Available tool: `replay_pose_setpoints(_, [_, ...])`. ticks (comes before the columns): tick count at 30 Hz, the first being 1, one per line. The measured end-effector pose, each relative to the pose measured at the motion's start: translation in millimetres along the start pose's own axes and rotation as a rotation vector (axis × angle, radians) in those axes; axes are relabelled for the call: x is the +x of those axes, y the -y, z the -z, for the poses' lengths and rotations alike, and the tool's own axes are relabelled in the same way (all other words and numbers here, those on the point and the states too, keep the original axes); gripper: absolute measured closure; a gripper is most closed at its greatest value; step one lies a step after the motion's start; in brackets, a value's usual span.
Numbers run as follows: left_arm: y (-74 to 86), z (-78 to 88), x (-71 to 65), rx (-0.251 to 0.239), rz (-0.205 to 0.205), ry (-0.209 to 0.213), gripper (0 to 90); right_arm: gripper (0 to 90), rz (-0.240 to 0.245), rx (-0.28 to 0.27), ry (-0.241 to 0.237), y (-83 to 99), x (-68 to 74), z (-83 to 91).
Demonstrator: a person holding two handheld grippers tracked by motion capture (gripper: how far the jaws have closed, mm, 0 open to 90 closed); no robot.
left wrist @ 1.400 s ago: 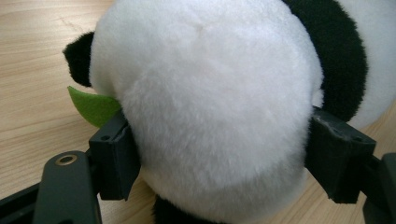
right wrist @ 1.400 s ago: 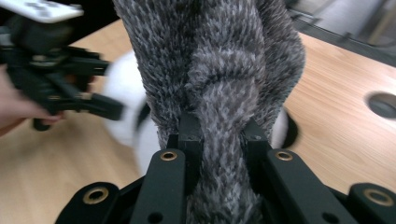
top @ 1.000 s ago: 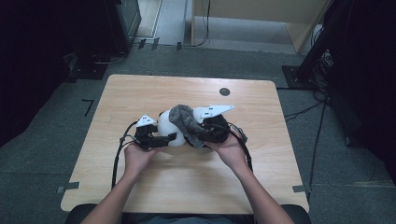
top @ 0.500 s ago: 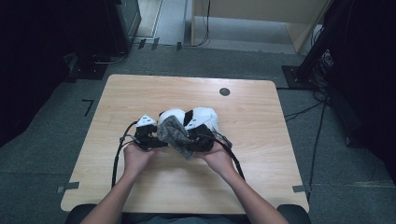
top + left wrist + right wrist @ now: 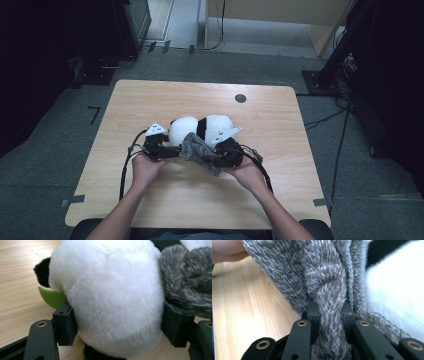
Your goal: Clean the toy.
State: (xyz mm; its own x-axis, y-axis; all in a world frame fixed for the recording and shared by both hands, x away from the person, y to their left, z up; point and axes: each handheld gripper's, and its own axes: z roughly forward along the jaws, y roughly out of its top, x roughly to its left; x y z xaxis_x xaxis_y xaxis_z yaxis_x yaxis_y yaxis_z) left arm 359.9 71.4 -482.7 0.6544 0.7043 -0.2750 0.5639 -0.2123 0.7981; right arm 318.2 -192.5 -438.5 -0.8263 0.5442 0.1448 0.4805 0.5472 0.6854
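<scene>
1. High view: one panda plush lies mid-table; one left gripper and one right gripper flank it
2. Left gripper view: jaws, just closing, clamp the panda's white body; soft fur might slip free
3. Right gripper view: jaws pinch one grey knit cloth; tugging could drag it off

Even overhead light falls on the wooden table in the high view, while the frame's left and right edges sink into near-black. That picture is soft and low in detail. In both gripper views, close-up fur looks bright and slightly blurred, without glare.
</scene>
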Motion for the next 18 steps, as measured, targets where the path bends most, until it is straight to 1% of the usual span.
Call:
replay_pose_setpoints(5, [-0.3,0.3,-0.1,0.003,-0.008,-0.001,27.9,76.4,0.000,-0.003,0.040,7.3,-4.3,18.1])
replay_pose_setpoints(13, [-0.9,0.3,0.1,0.008,-0.011,0.000,28.2,76.2,-0.029,-0.006,0.093,22.1,-15.1,42.5])
replay_pose_setpoints(18, [-1.7,0.1,0.3,0.011,-0.010,0.000,27.8,76.1,-0.051,-0.014,0.108,28.5,-20.9,53.9])
